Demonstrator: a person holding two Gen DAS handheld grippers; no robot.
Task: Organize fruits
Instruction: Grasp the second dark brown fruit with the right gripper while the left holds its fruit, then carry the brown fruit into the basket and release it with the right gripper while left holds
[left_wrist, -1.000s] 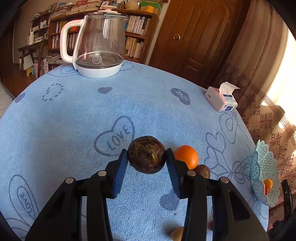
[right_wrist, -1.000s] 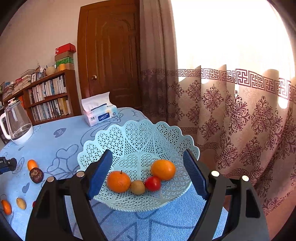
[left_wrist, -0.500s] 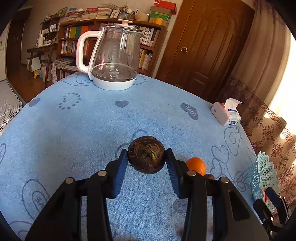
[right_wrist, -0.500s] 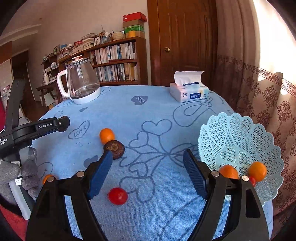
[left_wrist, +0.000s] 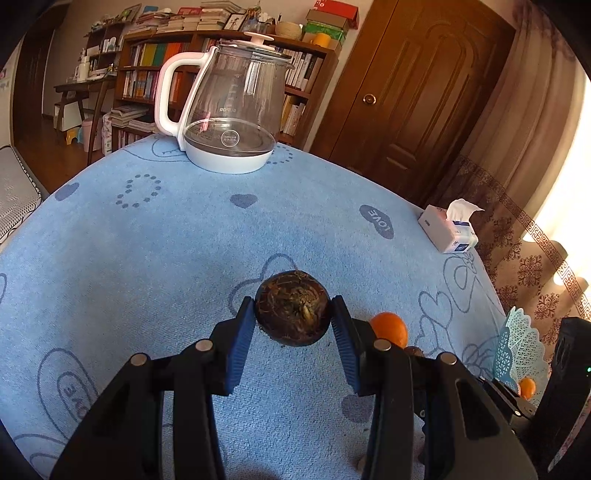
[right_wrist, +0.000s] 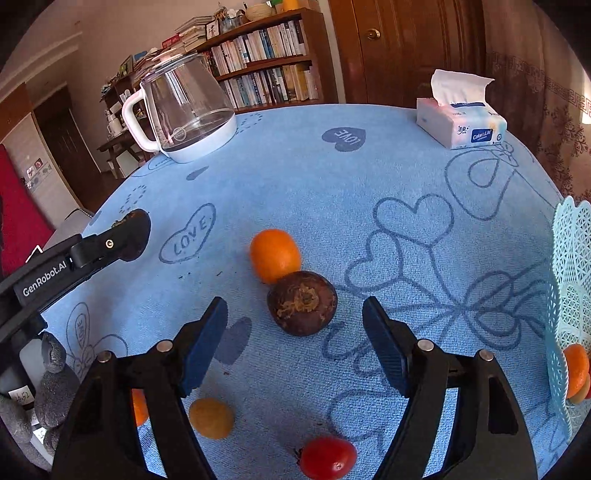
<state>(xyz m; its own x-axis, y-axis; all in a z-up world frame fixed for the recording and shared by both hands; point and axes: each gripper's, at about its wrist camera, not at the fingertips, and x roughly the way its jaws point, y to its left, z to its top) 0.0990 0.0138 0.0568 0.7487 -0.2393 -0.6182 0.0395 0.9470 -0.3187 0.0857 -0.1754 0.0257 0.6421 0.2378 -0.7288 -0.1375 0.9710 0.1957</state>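
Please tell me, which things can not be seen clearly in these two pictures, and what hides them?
- Basket: right wrist view, cut off by the right edge; its contents mostly unseen.
- Small orange fruit: right wrist view, mostly behind the right gripper.
- Second dark fruit: left wrist view, nearly hidden behind the left gripper.
- Held dark fruit: underside unseen; in the right wrist view a finger covers it.

Orange (right_wrist: 275, 254) against dark fruit (right_wrist: 302, 302), cloth (right_wrist: 295, 184) beyond bare

2 dark brown fruits (right_wrist: 302, 303), 3 oranges (right_wrist: 275, 254), 1 tomato (right_wrist: 327, 457)
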